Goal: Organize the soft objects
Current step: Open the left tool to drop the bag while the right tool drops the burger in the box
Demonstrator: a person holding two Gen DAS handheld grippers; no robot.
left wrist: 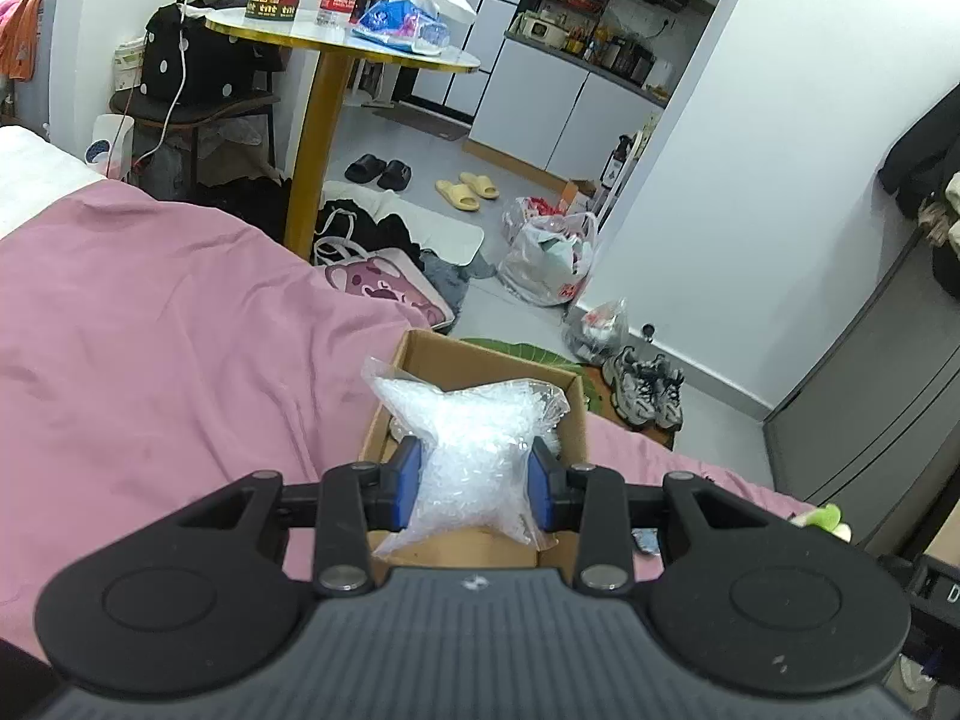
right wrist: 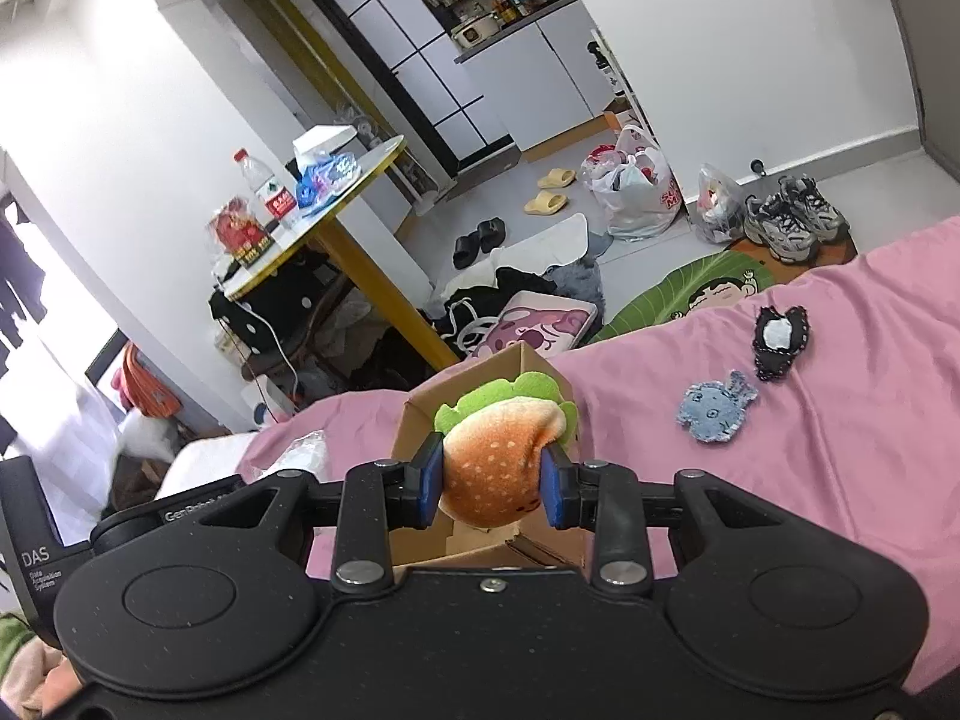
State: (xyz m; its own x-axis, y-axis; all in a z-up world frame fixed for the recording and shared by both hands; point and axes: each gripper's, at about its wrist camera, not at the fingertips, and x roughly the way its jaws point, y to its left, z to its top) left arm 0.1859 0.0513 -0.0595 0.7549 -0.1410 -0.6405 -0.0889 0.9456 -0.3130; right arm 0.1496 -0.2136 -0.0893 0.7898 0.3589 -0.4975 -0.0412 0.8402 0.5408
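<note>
My left gripper [left wrist: 477, 483] is shut on a clear plastic bag of white filling [left wrist: 474, 438] and holds it over the open cardboard box [left wrist: 576, 420] on the pink bedsheet [left wrist: 150, 330]. My right gripper [right wrist: 492, 480] is shut on a plush hamburger toy [right wrist: 504, 456] with a green lettuce edge, above the same cardboard box [right wrist: 480, 381]. A small blue fabric toy [right wrist: 714, 408] and a black-and-white fabric toy [right wrist: 780, 339] lie on the pink bedsheet [right wrist: 840, 420] to the right.
A round table [left wrist: 336, 42] with a yellow leg stands beyond the bed with bottles and packets. The floor holds slippers [left wrist: 465, 189], plastic bags [left wrist: 549, 258], sneakers [left wrist: 645, 390], a pink bag [left wrist: 384, 285] and a green mat [right wrist: 690, 294]. A grey cabinet [left wrist: 870, 420] stands right.
</note>
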